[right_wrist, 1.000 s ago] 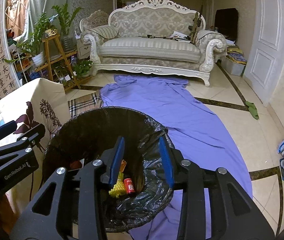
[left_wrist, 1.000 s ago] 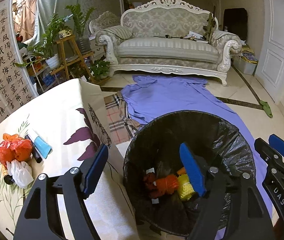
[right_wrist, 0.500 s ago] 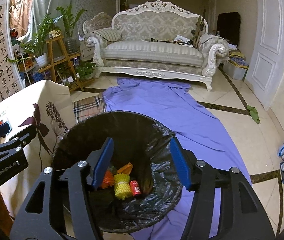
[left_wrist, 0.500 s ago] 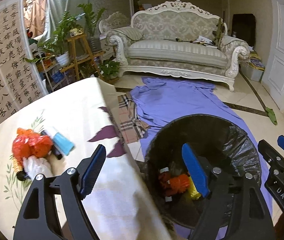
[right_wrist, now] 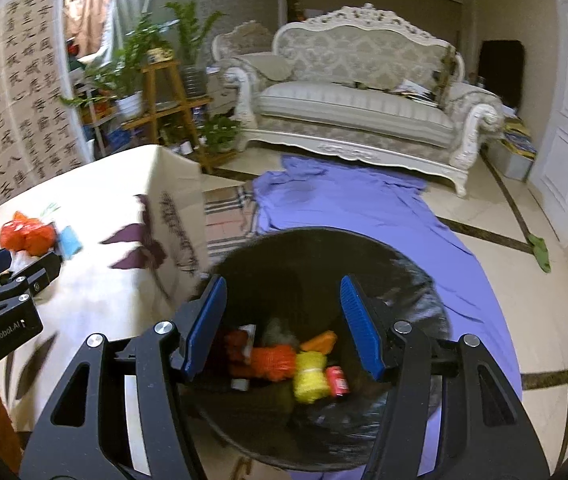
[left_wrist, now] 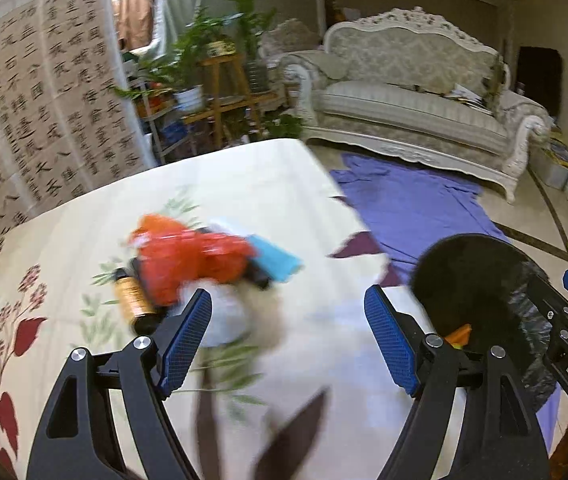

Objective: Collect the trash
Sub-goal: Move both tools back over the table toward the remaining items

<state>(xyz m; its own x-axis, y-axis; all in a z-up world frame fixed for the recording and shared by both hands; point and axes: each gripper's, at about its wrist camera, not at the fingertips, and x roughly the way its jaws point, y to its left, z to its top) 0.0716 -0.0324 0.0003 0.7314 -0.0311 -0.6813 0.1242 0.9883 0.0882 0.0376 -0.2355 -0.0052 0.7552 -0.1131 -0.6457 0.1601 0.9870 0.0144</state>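
Left gripper (left_wrist: 287,340): jaws wide apart and empty, hanging above the counter (left_wrist: 84,220) and pointed at the heap of trash lying near the middle of the cloth, toward the edge that faces the bin.
Right gripper (right_wrist: 284,324): jaws about half open with nothing between the pads, held over the mouth of the trash bin (right_wrist: 423,280); they have just been opening.
Orange bag (left_wrist: 188,256): crumpled thin plastic on top of the heap. It looks light and soft, so it should collapse under the pads; a pinch on a bunched fold near its middle would hold better than one on a loose edge.
White wad (left_wrist: 224,316): tissue or thin bag, blurred, nearest the left jaws, touching the orange bag. Probably nearly weightless and easy to squash; take it across its bulk.
Amber bottle (left_wrist: 134,300): lying on its side at the heap's left, partly under the orange bag. Stiff, smooth and round, so likely to slip or roll; grip across the body, not the cap.
Blue packet (left_wrist: 274,260): flat, at the heap's right. Thin and lying against the cloth, so it is hard to get under; its raised edge looks best.
Dark object under the bag: too hidden to tell.
Bin contents: yellow mesh (right_wrist: 309,376), orange netting and a small red can (right_wrist: 337,380) lie at the bottom of the black liner.
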